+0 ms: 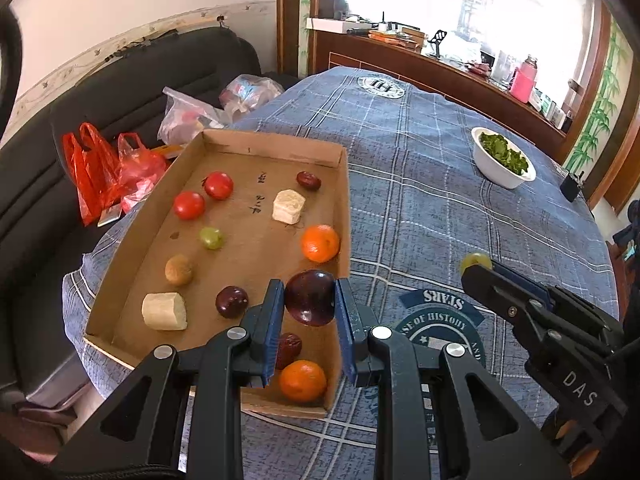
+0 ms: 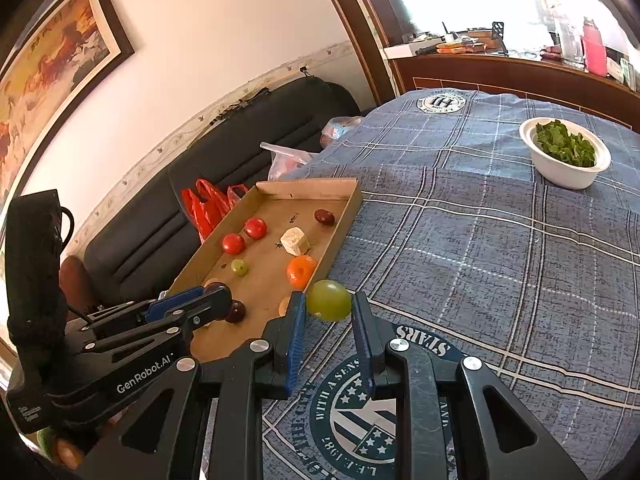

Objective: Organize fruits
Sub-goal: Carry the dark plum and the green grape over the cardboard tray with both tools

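Gripping a glossy dark plum at lower centre, left gripper over shallow cardboard tray, right gripper clamping smooth round green grape, plaid cloth beneath.

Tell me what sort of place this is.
Probably a lived-in home, a living or dining room. A dark sofa stands along the wall beside a table under a blue plaid cloth, a framed painting hangs above, and a cluttered windowsill runs behind.
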Motion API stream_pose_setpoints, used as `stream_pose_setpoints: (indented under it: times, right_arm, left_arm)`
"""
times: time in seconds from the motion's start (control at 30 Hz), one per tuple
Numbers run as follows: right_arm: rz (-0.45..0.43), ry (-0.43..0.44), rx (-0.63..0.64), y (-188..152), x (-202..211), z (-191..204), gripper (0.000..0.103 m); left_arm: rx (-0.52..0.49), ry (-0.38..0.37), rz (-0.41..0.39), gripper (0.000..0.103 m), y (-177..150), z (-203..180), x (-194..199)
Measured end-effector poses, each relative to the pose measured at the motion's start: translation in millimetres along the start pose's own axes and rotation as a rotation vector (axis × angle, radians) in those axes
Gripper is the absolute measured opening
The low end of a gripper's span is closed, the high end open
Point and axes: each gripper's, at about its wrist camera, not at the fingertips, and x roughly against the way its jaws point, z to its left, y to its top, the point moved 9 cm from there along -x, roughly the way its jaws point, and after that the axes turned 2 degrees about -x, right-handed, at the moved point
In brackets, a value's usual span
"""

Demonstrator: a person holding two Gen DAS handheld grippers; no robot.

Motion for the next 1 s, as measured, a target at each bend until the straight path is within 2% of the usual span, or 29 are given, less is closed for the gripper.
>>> stream_pose_setpoints:
  times: [0.57,1.0]
  right_arm:
    - [0.034,0.028,0.046,3,-26,23,0.023]
    - [0.087,0.084,0.108,10,-69,64,0.023]
  left_arm:
    - [0.12,-0.029,0.064,0.023,-29,71,-9]
    - [0.111,-0.082,0.119,0.023,-46,65,-21]
